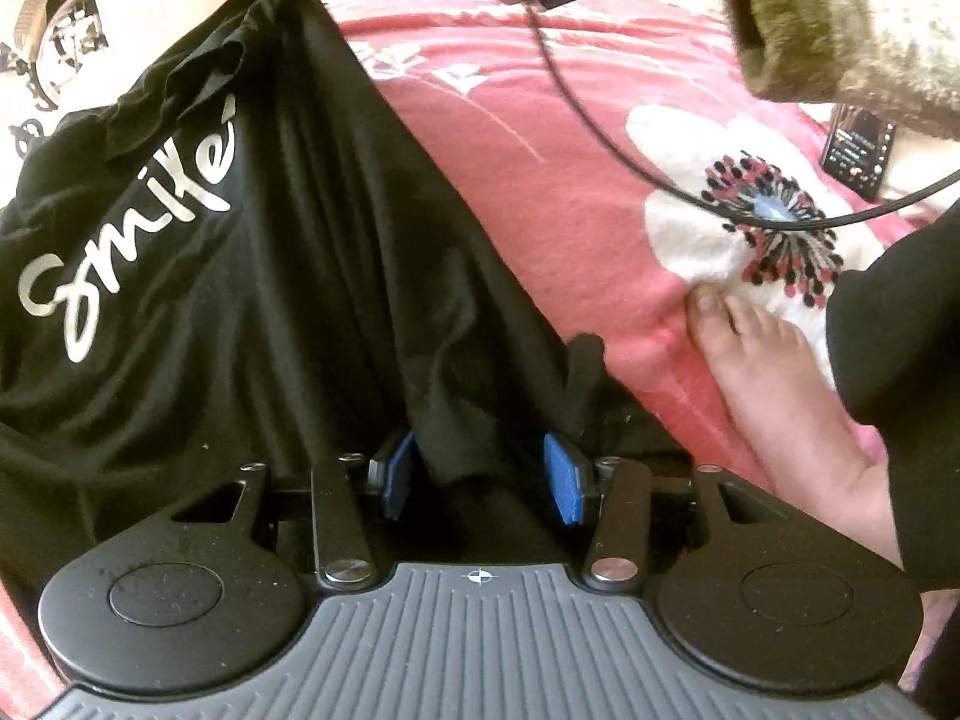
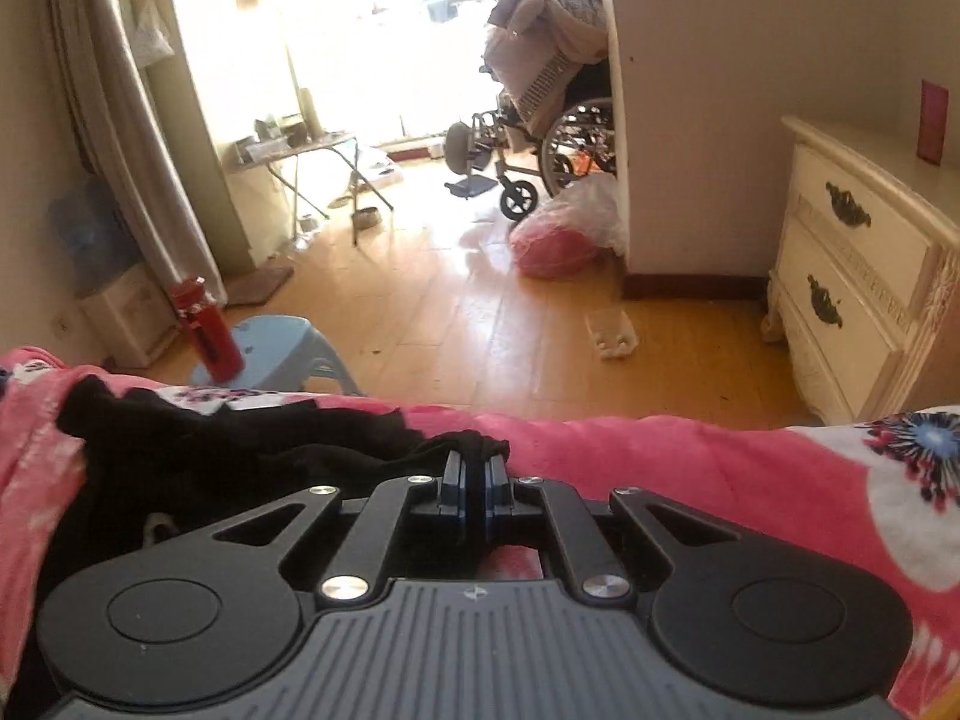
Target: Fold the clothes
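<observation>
Between the left tool's (image 1: pixel 480 474) spread pads hangs black shirt (image 1: pixel 210 240) fabric

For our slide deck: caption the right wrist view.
Right gripper shut on black cotton shirt over pink floral blanket.

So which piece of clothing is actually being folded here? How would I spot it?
Look at the pink flowered blanket covering the bed. Lying on it is a black T-shirt, with its cloth running between the open left gripper. It is the only garment bearing the word "Smile" in silvery-white script.
</observation>
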Motion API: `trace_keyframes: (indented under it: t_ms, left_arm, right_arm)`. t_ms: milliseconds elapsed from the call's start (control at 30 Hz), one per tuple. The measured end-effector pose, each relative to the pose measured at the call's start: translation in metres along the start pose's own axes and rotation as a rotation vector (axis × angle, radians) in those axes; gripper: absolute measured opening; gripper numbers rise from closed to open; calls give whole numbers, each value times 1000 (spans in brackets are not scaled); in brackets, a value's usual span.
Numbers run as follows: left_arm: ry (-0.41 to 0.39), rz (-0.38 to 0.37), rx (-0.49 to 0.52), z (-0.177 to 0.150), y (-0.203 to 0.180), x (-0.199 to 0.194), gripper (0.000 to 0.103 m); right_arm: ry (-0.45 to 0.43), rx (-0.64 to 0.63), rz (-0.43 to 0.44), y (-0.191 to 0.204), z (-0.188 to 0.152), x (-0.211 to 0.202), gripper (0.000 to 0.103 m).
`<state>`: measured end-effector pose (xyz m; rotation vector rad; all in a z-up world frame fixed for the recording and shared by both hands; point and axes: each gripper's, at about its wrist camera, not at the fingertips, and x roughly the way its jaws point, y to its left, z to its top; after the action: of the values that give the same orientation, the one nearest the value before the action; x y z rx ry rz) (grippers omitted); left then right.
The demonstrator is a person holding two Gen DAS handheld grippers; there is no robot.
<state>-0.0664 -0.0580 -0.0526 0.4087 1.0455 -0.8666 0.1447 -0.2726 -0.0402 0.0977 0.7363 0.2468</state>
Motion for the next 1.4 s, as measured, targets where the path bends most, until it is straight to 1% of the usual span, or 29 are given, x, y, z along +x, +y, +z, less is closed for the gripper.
trace_keyframes:
  t_ms: [67,100,167,200,267,300,333,400,467,500,567,700,767,833,900,933,1067,1100,1233,1300,1333,1367,1400]
  left_arm:
    - [2,-1,1,0,-1,2,46]
    - [3,-2,1,0,-1,2,46]
    - [2,-4,0,0,-1,3,46]
    - [1,-5,-2,0,-1,2,46]
    - [-1,-7,-6,0,-1,2,46]
    - [-3,-9,-9,-1,-1,1,46]
    - [-5,-12,-14,-1,-1,0,46]
    - [-9,-20,-24,-1,-1,-2,46]
    - [-15,-38,-37,-2,1,-6,46]
    - [-18,-50,-40,-3,1,-7,46]
    - [-18,-78,-45,-4,0,-10,47]
    - [-11,-110,-16,-8,-7,-16,48]
    - [-4,-124,13,-10,-11,-23,49]
    - [0,-133,32,-12,-9,-32,49]
    - [8,-115,27,-17,0,-44,49]
    - [15,-95,17,-20,7,-50,49]
    - [53,17,-40,-36,41,-75,49]
    - [63,45,-72,-41,50,-80,49]
    - [104,159,-256,-63,89,-93,49]
    - [103,176,-356,-73,103,-96,49]
    - [97,177,-401,-78,108,-96,49]
    - [89,175,-441,-83,110,-95,49]
    - [84,169,-476,-86,112,-93,49]
  right_arm:
    - [42,36,-29,-4,-5,20,5]
    - [72,73,-36,-10,-10,29,5]
    - [134,154,-47,-22,-20,46,13]
    - [135,230,-19,-34,-22,45,14]
    - [125,396,53,-59,-26,39,21]
    - [119,479,88,-71,-28,36,30]
    - [106,542,104,-82,-30,29,34]
    - [85,577,68,-95,-32,10,37]
    - [66,565,46,-104,-35,-16,40]
    - [58,559,49,-107,-39,-31,41]
    - [62,544,94,-108,-49,-57,43]
    - [180,436,204,-82,-83,-89,44]
    - [261,354,233,-58,-104,-95,44]
    - [320,282,257,-35,-121,-99,44]
    - [359,246,307,-15,-135,-103,44]
    - [377,229,332,-5,-142,-105,44]
    - [435,194,390,13,-155,-108,44]
    - [449,186,403,17,-159,-109,44]
    - [506,152,458,34,-172,-111,44]
    - [535,134,486,43,-178,-112,44]
    - [553,117,484,47,-181,-110,43]
    - [560,80,470,51,-184,-110,40]
    - [565,39,455,54,-188,-111,34]
